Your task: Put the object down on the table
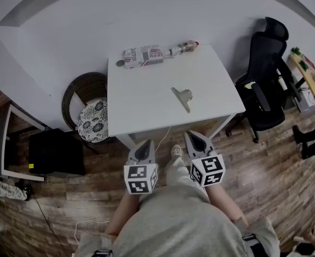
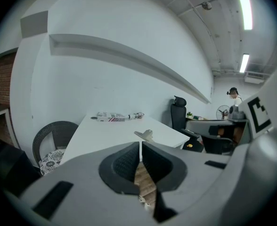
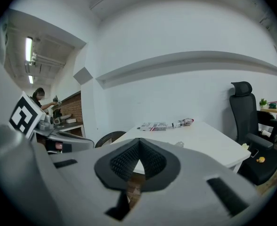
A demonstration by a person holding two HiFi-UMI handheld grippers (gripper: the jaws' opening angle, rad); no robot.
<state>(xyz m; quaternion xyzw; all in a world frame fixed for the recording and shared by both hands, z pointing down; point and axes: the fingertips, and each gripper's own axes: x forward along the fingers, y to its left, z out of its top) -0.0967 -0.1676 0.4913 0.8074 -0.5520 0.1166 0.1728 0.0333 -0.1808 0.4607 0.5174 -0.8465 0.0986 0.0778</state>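
Plainly, left hand-held gripper (image 2: 141,143) and right hand-held gripper (image 3: 138,141): ribbed black pads (image 2: 126,163) together.

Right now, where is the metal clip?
In the head view the metal clip lies on the white table, right of its centre, ahead of the right gripper; the labelled bottle lies apart at the far edge.

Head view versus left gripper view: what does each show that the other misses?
Head view only: the person's grey-clad lap and the left gripper seen from above. Left gripper view only: ceiling strip lights, a distant standing person, and that gripper's jaws shut on nothing. Both: white rectangular table, silver metal clip, labelled plastic bottle, black office chair.
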